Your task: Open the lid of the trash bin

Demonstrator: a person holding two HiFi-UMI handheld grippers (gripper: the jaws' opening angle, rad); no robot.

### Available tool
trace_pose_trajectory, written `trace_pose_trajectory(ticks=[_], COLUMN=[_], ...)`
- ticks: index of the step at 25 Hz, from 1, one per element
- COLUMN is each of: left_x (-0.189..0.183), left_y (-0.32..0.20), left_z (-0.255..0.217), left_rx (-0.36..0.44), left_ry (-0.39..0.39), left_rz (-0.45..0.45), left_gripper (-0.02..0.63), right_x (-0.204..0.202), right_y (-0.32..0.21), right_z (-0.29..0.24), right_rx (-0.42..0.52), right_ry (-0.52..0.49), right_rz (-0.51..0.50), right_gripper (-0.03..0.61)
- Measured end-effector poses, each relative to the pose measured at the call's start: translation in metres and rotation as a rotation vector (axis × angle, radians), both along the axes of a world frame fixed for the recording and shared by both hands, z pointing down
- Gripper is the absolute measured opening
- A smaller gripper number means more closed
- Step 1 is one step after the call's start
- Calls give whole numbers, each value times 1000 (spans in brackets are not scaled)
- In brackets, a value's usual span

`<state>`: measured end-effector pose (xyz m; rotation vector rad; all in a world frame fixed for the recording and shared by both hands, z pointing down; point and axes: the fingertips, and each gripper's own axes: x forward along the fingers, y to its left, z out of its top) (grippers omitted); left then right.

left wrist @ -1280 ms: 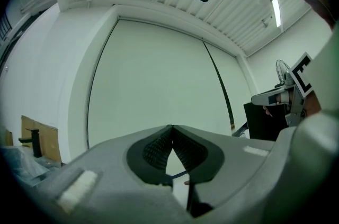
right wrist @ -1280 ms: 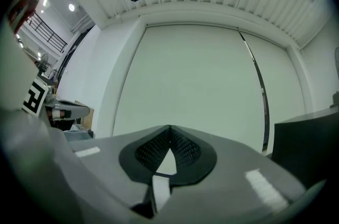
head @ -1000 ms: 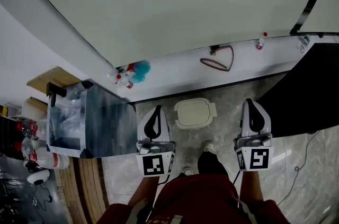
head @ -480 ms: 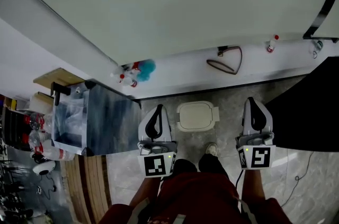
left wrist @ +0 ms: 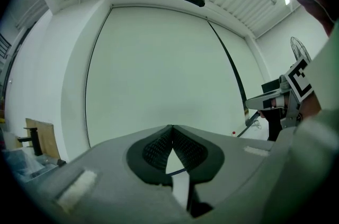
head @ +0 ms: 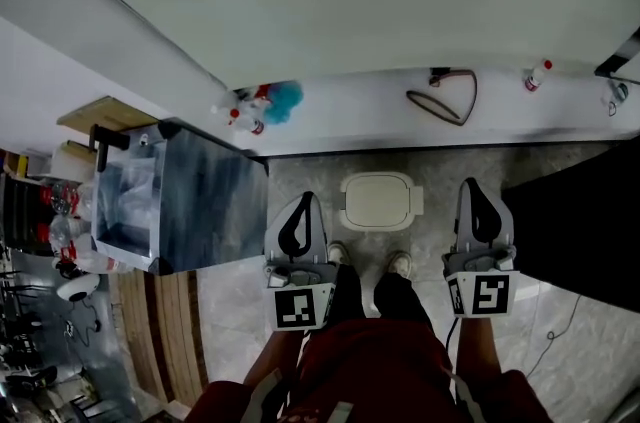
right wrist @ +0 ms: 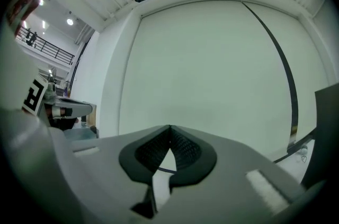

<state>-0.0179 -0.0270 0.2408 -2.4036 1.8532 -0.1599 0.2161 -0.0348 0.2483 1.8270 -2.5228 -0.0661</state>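
A small cream trash bin [head: 379, 201] with its lid down stands on the grey floor by the wall, seen from above in the head view. My left gripper [head: 299, 203] hangs to the bin's left and my right gripper [head: 482, 190] to its right, both held level above the floor and clear of it. Each one is shut with nothing between its tips. In the left gripper view the left gripper [left wrist: 171, 127] points at the pale wall; the right gripper [right wrist: 170, 127] does the same in its own view. The bin is hidden in both gripper views.
A dark grey cabinet [head: 195, 201] with a clear box on it stands left of the bin. Spray bottles and a blue duster [head: 270, 101] lie along the white ledge, with a coiled hose [head: 445, 99] farther right. A black unit [head: 575, 221] fills the right. The person's shoes [head: 400, 263] stand just before the bin.
The person has stepped closer to the wall: the bin sits nearer the feet and both shoes now show in front of it. Both grippers stay shut and level.
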Motion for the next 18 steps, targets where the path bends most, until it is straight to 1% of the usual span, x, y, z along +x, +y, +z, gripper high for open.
trace_pose_trajectory(ticks=[6, 12, 18], left_x=[-19, -32, -42], left_y=[-4, -9, -7], left_z=[32, 66, 113], left_rx=[-60, -106, -191], left_ry=[17, 23, 18], left_rz=[-5, 8, 33], left_gripper=[5, 5, 5], right_x=[-29, -54, -81], right_y=[-6, -8, -4], right_z=[26, 52, 90], right_rx=[-50, -103, -169], right_ry=[19, 46, 60], right_rz=[-28, -44, -70], right_gripper=[0, 0, 0])
